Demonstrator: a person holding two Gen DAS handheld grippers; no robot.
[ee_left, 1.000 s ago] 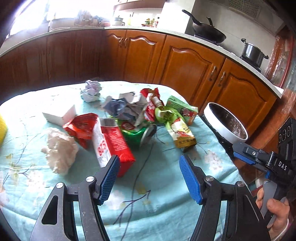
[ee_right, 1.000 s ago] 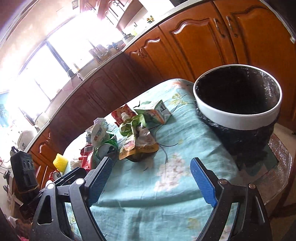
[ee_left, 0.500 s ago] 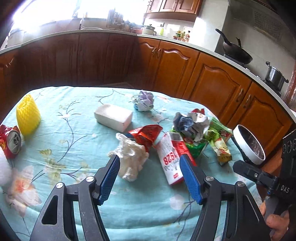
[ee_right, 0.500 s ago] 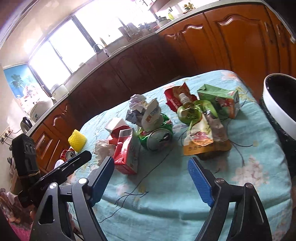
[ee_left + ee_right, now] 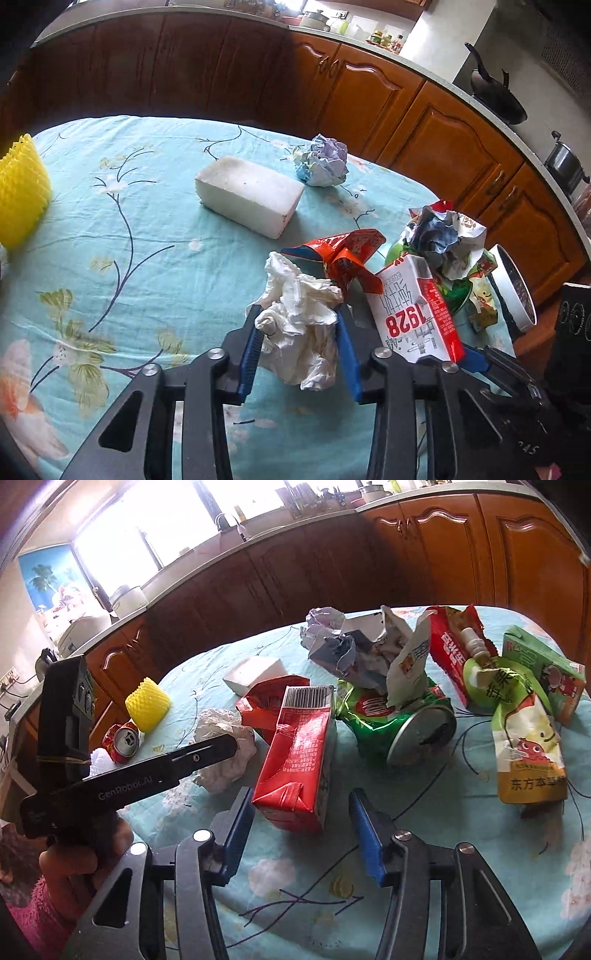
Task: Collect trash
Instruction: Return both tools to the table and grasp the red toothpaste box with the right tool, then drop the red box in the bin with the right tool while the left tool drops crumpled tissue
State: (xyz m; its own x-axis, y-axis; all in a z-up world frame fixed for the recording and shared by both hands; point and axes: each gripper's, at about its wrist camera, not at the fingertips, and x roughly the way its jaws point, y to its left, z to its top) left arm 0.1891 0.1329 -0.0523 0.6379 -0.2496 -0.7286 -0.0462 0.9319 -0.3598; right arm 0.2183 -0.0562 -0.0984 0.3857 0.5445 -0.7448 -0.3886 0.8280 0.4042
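Your left gripper (image 5: 300,334) pinches the crumpled tissue (image 5: 301,325) mid-table while your right gripper (image 5: 301,829) gapes around the red carton (image 5: 295,757); soft tissue could tear or slip free when lifted.

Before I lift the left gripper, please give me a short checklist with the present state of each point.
1. White tissue wad sits between the fingers of the left gripper: ok.
2. Blue pads press firmly on the wad: cannot tell, they are beside it but the squeeze is not clear.
3. Red wrapper free of the wad: not ok, they touch, so it may drag along.
4. Milk carton stands apart from the left gripper's fingers: ok, though close beside them.
5. Right gripper is empty and open, with the carton just ahead: ok.
6. Trash bin is in view, beyond the table edge: ok.
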